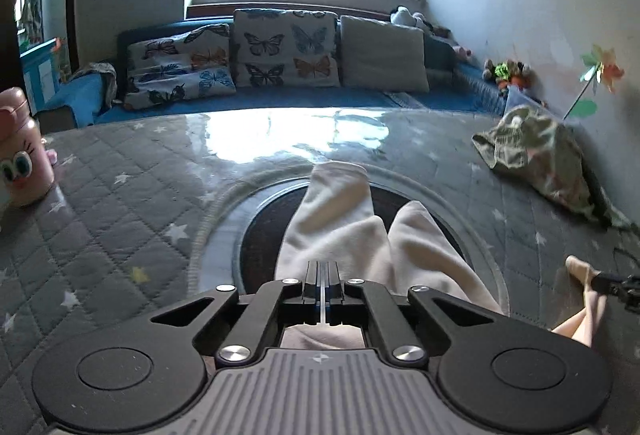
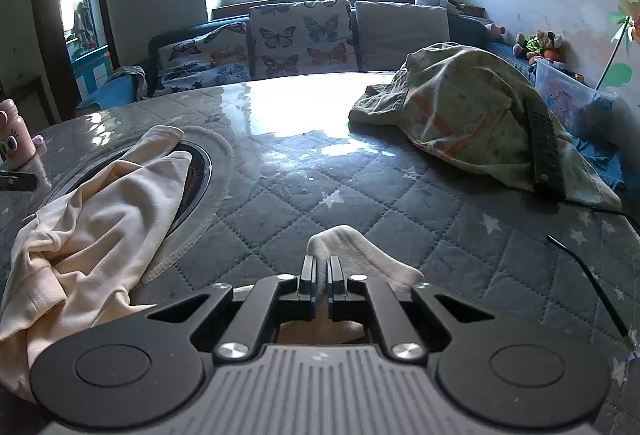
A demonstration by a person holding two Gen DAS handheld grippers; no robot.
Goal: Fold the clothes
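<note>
A cream-white garment [image 1: 344,231] lies across the dark round inset of the quilted table, its two long parts stretching away from me. My left gripper [image 1: 322,271] is shut on its near edge. In the right wrist view the same garment [image 2: 100,211] lies crumpled at the left, and my right gripper [image 2: 321,267] is shut on another end of it [image 2: 352,251], held low over the table. The right gripper also shows in the left wrist view [image 1: 618,285] at the far right, pinching cream cloth.
A green patterned garment [image 2: 472,115] is heaped at the table's right by the wall, with a black remote-like bar [image 2: 542,143] on it. A pink bottle [image 1: 20,155] stands at the left edge. A black cable [image 2: 588,279] lies at the right. A sofa with cushions [image 1: 280,51] stands behind the table.
</note>
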